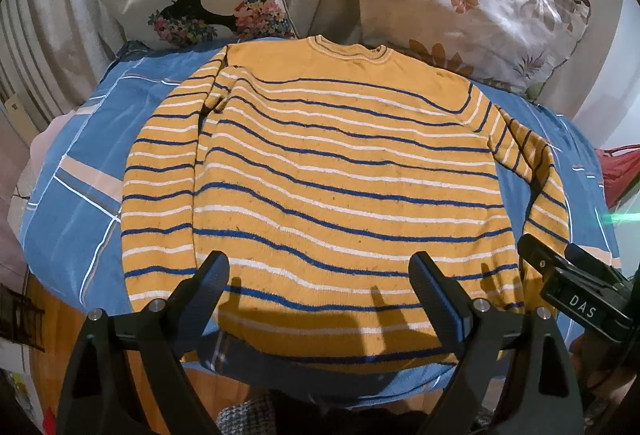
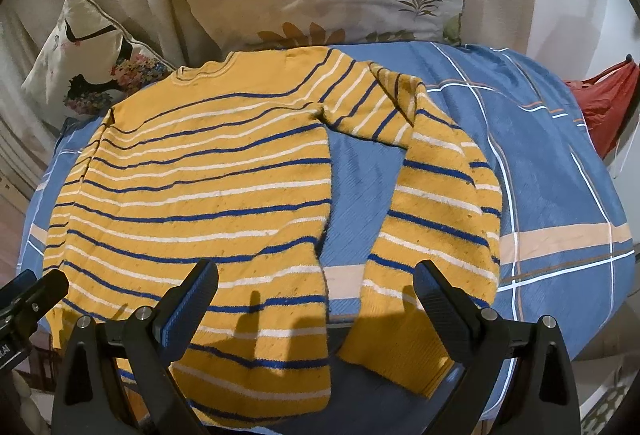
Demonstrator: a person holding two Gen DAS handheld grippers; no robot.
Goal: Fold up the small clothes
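Sweater (image 1: 340,175) flat, collar at 12 o'clock, hem nearest both grippers.
Left gripper (image 1: 320,287) and right gripper (image 2: 316,291) fingers wide, empty; loose sleeve (image 2: 436,215) nearer right, around 1 o'clock.

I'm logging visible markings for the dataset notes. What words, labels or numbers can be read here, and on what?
"DAS": white letters on the black body of the right gripper, seen in the left wrist view.
A white marking on the left gripper body at the right wrist view's left edge: cut off, unreadable.
Sweater, pillows and bedsheet: no text visible.
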